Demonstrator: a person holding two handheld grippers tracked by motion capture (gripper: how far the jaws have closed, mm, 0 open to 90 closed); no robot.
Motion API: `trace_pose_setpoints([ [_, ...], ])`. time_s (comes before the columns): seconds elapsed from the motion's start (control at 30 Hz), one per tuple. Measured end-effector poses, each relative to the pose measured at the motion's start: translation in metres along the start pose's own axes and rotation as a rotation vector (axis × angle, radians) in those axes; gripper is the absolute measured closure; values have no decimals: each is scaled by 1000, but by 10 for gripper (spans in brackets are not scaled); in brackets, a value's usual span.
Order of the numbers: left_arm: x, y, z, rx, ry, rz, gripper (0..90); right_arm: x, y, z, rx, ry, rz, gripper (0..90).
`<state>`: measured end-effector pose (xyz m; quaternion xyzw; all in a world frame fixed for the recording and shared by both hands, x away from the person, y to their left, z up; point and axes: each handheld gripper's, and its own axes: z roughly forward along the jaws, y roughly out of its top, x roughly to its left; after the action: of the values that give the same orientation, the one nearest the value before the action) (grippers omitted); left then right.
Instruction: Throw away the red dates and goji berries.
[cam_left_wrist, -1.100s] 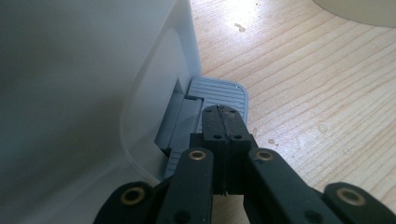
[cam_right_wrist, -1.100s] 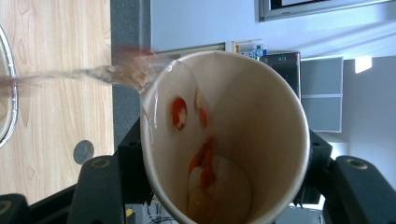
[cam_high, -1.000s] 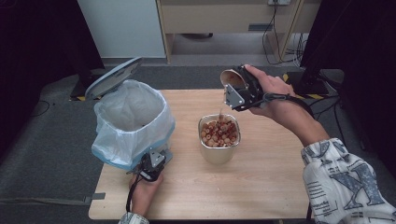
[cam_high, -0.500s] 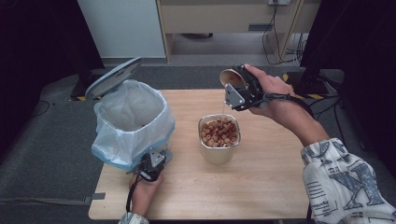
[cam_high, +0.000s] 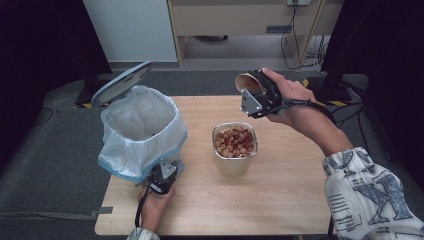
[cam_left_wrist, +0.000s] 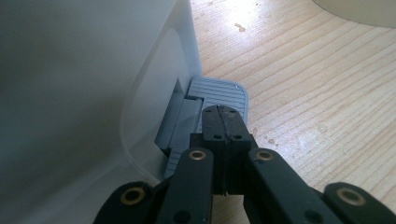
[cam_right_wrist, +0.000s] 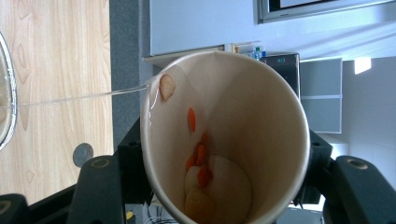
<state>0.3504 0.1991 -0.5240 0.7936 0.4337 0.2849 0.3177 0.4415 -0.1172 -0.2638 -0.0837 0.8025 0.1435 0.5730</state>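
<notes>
My right gripper (cam_high: 252, 94) is shut on a paper cup (cam_high: 247, 82), held tilted on its side above and behind a metal container (cam_high: 235, 165) full of brown and pale food pieces. In the right gripper view the paper cup (cam_right_wrist: 261, 107) sits between the jaws with orange bits and pale residue inside. A thin stream of liquid (cam_right_wrist: 70, 98) runs from its rim toward the container's edge (cam_right_wrist: 3, 116). My left gripper (cam_left_wrist: 223, 116) is shut with nothing in it, its tips resting on the grey ribbed pedal (cam_left_wrist: 219, 91) of a pedal bin (cam_high: 142, 130).
The bin has a white liner and its lid (cam_high: 120, 82) stands up at the table's left. Bare wooden tabletop (cam_high: 280, 200) lies in front of and to the right of the container. Beyond the table are grey floor and a cabinet (cam_high: 240, 20).
The stream falling from the cup to the container has thinned since a second ago. Both hands and the bin lid stay as they were.
</notes>
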Motion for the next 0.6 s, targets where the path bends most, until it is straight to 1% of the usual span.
trace_pose_setpoints([
  [0.13,0,0,0,0,0,-1,894,-2,1,-1,0,-2,-3,383],
  [0.2,0,0,0,1,1,1,894,-3,1,-1,2,-4,-12,384],
  [0.27,0,0,0,0,0,0,894,-3,1,-1,2,-5,-9,383],
  [0.33,0,0,0,0,0,1,894,-6,2,-2,-1,-8,5,384],
  [0.43,0,0,0,0,0,0,894,-4,3,-2,0,-4,-7,384],
  [0.47,0,0,0,1,1,1,894,-3,3,-1,0,0,-22,384],
  [0.6,0,0,0,0,0,1,894,-4,0,-1,8,-5,-7,383],
])
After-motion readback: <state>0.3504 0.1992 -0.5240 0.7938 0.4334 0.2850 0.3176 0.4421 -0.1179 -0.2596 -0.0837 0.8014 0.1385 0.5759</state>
